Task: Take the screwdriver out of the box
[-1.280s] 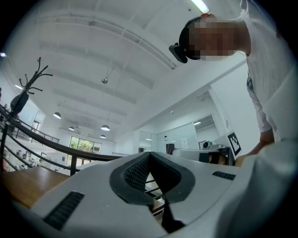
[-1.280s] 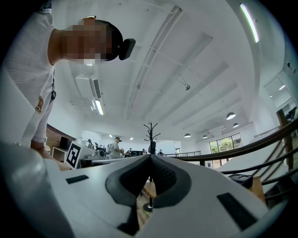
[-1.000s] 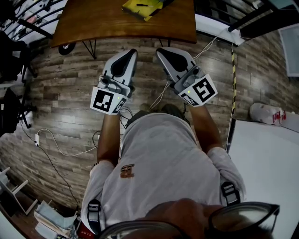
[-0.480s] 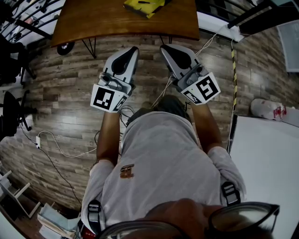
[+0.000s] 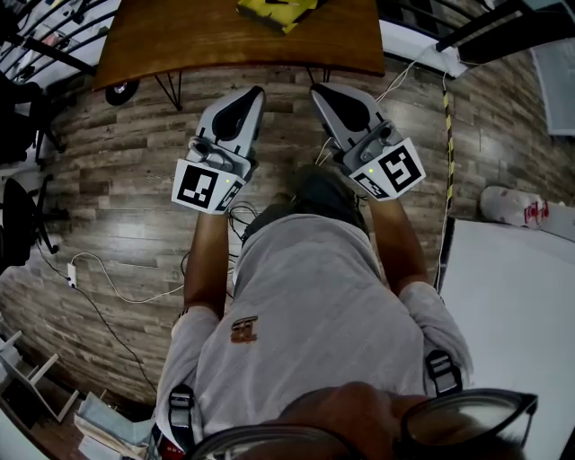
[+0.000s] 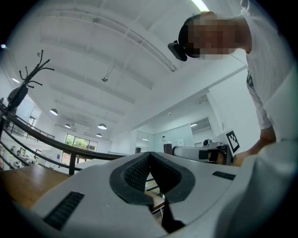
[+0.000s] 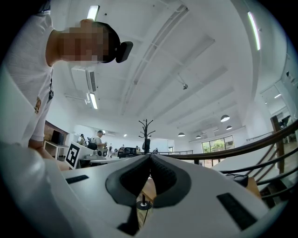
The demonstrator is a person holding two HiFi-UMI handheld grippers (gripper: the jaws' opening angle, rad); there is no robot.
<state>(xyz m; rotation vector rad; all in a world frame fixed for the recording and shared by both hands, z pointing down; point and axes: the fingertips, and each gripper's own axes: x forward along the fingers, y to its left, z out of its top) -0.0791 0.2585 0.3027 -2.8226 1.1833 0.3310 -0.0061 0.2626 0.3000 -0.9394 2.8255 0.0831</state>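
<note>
Both grippers sit slightly nearer the brown wooden table [image 5: 180, 36] than a second ago, and the flat yellow case [image 5: 274, 11] on it has slid further up against the top edge of the head view. The left gripper [image 5: 256, 91] and the right gripper [image 5: 316, 88] are held side by side over the grey-brown plank floor [image 5: 117, 180], tips toward the table. Each gripper's own view shows its ribbed black pads [image 6: 137, 172] pressed together with nothing between them.

The table's near edge and a stretch of bare tabletop lie between the tips and the case. Black hairpin legs [image 5: 171, 90] and a black wheel [image 5: 119, 92] stand under the table's left end. A white cable [image 5: 108, 287] trails across the floor at left, yellow-black striped tape [image 5: 446, 135] runs along it at right, and a white panel [image 5: 512, 305] fills the lower right.

The case lies flat, partly cut off by the frame. The screwdriver cannot be made out, so its direction and long axis cannot be told.
</note>
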